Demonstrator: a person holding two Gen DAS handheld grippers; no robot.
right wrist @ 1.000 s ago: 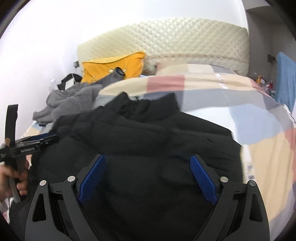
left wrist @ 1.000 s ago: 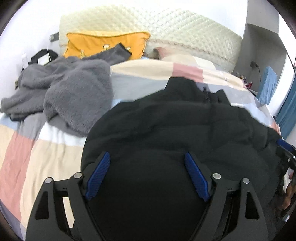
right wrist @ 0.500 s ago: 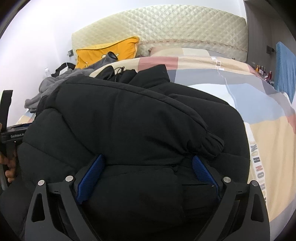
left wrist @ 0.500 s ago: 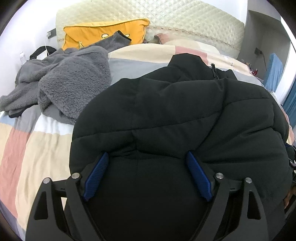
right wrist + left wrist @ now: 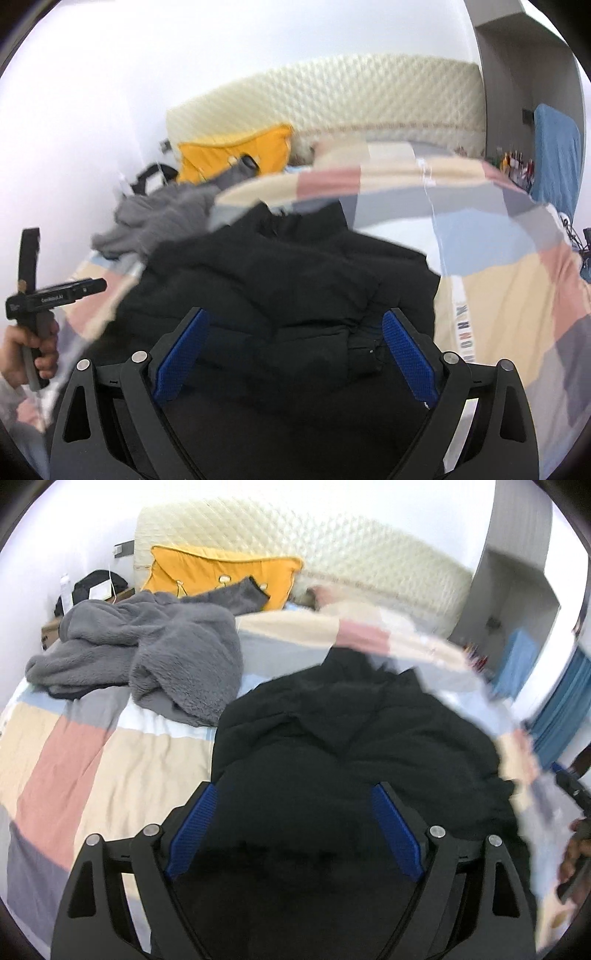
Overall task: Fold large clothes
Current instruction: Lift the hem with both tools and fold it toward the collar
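Observation:
A black puffer jacket [image 5: 354,746] lies bunched on the patchwork bed cover [image 5: 74,760], collar toward the headboard. It also shows in the right wrist view [image 5: 295,288]. My left gripper [image 5: 293,805] is open, its blue pads [image 5: 192,827] spread wide over the jacket's near part. My right gripper [image 5: 295,328] is open too, its blue pads [image 5: 410,354] spread over the jacket's near edge, where a cuff [image 5: 364,350] lies. The left gripper's body [image 5: 55,295] shows at the left of the right wrist view, held in a hand. Both views are motion-blurred.
A grey fleece garment [image 5: 155,650] lies heaped left of the jacket. A yellow pillow [image 5: 218,572] leans on the quilted cream headboard [image 5: 332,554]. A blue cloth [image 5: 557,147] hangs at the right wall. Bare bed cover [image 5: 498,280] lies right of the jacket.
Both grippers have pulled back and up from the jacket. The jacket was raised high half a second ago and now lies lower and flatter on the bed.

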